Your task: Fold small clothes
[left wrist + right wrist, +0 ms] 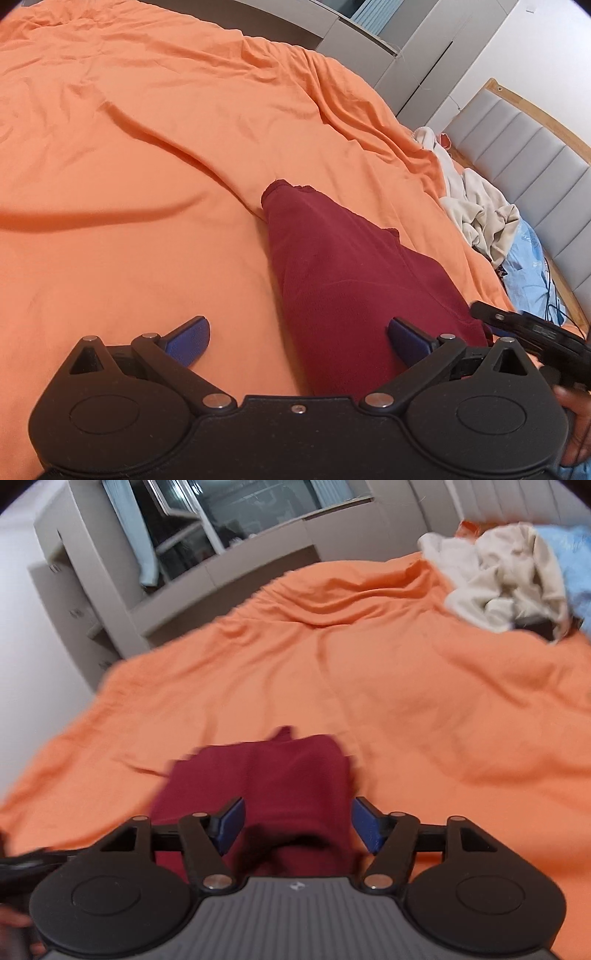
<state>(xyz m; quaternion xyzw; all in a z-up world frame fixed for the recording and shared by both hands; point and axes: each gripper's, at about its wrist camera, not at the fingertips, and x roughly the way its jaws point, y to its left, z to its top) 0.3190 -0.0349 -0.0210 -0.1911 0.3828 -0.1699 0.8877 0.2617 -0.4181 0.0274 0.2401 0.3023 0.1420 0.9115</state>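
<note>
A dark red garment (pixel 340 273) lies folded lengthwise on the orange bed sheet (pixel 147 147). My left gripper (pixel 299 341) is open just above the sheet, its right finger over the garment's near edge and its left finger over bare sheet. In the right wrist view the same garment (pixel 288 775) lies between the fingers of my right gripper (pixel 297 825), which is open and empty above its near end. The right gripper's body shows at the right edge of the left wrist view (pixel 532 332).
A heap of cream and white clothes (pixel 476 206) and a light blue cloth (pixel 528 266) lie at the bed's far right by the grey padded headboard (pixel 524 155). They also show in the right wrist view (pixel 498 572). Grey cabinets (pixel 92 602) and a window stand beyond the bed.
</note>
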